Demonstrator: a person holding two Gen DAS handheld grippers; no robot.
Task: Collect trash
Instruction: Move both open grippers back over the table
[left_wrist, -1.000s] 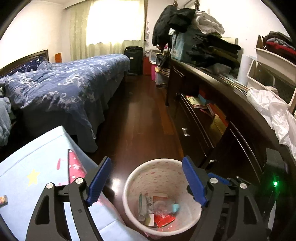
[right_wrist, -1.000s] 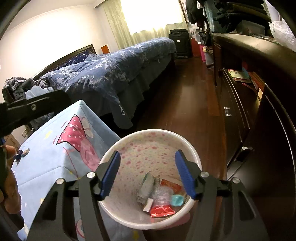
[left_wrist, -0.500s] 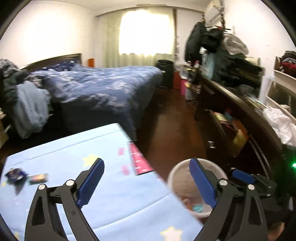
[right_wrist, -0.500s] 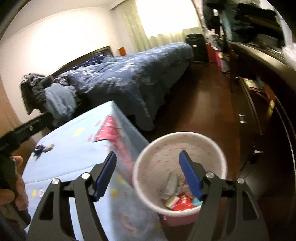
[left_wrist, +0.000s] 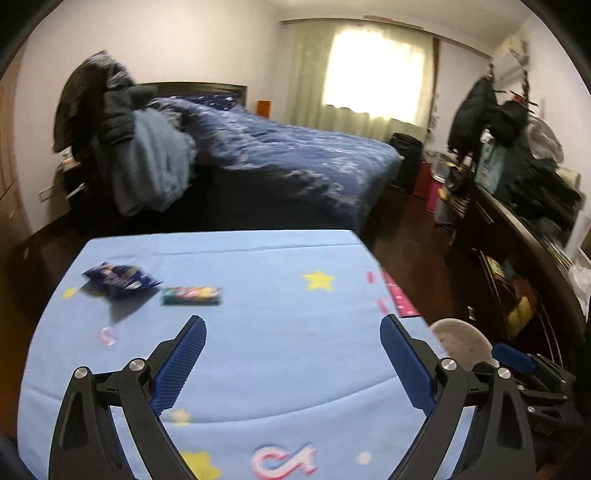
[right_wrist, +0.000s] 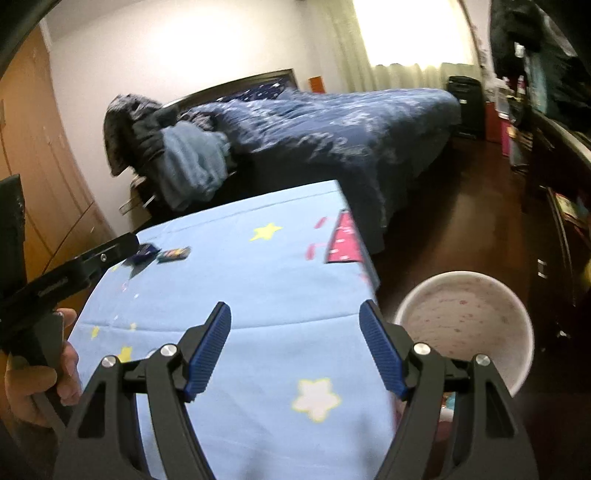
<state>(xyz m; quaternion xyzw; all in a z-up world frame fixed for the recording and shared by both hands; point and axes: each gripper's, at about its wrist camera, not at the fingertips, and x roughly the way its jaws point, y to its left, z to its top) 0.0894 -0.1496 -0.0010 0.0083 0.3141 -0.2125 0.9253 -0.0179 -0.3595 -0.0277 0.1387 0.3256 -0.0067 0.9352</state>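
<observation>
Trash is only partly picked up, I think. Two bits are left on the bench (left_wrist: 258, 369), which has a light blue cloth with yellow stars over it. One is a crinkly dark blue wrapper (left_wrist: 120, 278). The other is a flat little packet (left_wrist: 192, 296) with bright colors on it, lying just beside the wrapper. Both sit near the far left corner of the bench, well apart from both grippers.

The trash bin (right_wrist: 467, 325) is a round white tub with pink spots inside. It stands on the dark wood floor, just past the right edge of the bench. From the right wrist view I can see mostly its inside wall, and only a tiny peek of something colorful low down behind the gripper (too hidden to say what it is). So I cannot tell how much trash is in there.

The left gripper (left_wrist: 291, 362) hangs over the bench with its jaws wide apart and nothing between them. The right gripper (right_wrist: 295, 347) is also over the bench, close to the bin side, with its jaws wide apart and nothing in them. A hand (right_wrist: 40, 384) at the left edge of the right wrist view holds the other tool.

My guess is that the two bits need grabbing and dropping into the bin. Both look thin and light, so the packet may be hard to pinch off the soft cloth.
</observation>
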